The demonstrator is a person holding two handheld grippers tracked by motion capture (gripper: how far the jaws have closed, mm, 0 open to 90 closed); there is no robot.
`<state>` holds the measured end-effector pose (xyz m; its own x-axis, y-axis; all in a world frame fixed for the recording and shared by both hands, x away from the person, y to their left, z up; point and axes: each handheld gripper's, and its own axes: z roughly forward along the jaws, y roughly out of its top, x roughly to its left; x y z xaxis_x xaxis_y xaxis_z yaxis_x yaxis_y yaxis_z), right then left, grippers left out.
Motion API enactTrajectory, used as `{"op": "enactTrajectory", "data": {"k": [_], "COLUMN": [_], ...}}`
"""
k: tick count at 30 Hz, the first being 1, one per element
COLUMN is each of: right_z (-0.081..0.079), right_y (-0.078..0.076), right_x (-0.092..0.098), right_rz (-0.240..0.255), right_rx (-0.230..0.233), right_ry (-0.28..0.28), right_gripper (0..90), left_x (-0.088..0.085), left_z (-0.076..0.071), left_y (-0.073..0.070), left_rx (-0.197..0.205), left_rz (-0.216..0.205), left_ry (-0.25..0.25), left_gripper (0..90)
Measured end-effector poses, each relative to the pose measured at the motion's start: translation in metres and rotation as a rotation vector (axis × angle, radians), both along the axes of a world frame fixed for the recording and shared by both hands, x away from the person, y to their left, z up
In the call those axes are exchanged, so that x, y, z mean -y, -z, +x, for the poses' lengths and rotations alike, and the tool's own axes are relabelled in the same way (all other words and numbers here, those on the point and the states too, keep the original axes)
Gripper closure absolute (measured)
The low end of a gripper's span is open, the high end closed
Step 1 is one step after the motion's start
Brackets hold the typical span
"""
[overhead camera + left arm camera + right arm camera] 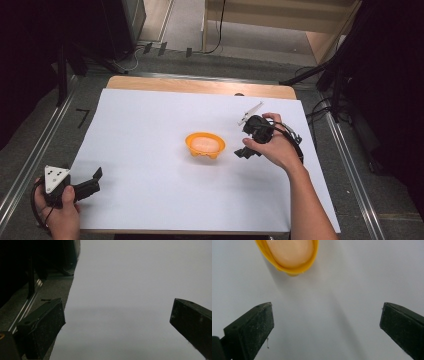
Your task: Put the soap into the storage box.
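Near the worktop's centre [150,125]: orange bowl [205,145], long axis running left–right. Right gripper [248,145] just beside its right end, jaws wide apart, empty, pointed at it. Left gripper [92,181] at the near left corner, likewise apart — well away.

High view: fixed above the person's side, looking forward and down over the whole white sheet [150,150]. Left gripper view: low, close over the sheet's left edge. Right gripper view: close, facing the orange bowl [290,257], which the high view [205,145] shares.
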<state>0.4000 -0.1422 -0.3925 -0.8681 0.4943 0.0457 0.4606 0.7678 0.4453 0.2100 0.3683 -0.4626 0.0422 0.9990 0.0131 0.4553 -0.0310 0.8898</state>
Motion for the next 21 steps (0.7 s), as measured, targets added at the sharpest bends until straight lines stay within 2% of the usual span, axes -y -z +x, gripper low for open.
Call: {"op": "enactTrajectory", "data": {"k": [9, 15, 21], "right_z": [-0.014, -0.026, -0.039], "right_y": [0.01, 0.017, 0.023], "right_x": [0.03, 0.05, 0.07], "right_rz": [0.056, 0.126, 0.182], "right_rx": [0.007, 0.01, 0.039], "right_ry": [0.075, 0.136, 0.183], "right_gripper": [0.0, 0.0, 0.0], "left_x": [0.0, 0.001, 0.0], "left_z": [0.0, 0.0, 0.0], "left_y": [0.0, 0.0, 0.0], "left_rx": [0.001, 0.002, 0.001], "left_rz": [0.002, 0.003, 0.005], "left_ry": [0.0, 0.0, 0.002], "left_gripper": [0.2, 0.2, 0.2]}}
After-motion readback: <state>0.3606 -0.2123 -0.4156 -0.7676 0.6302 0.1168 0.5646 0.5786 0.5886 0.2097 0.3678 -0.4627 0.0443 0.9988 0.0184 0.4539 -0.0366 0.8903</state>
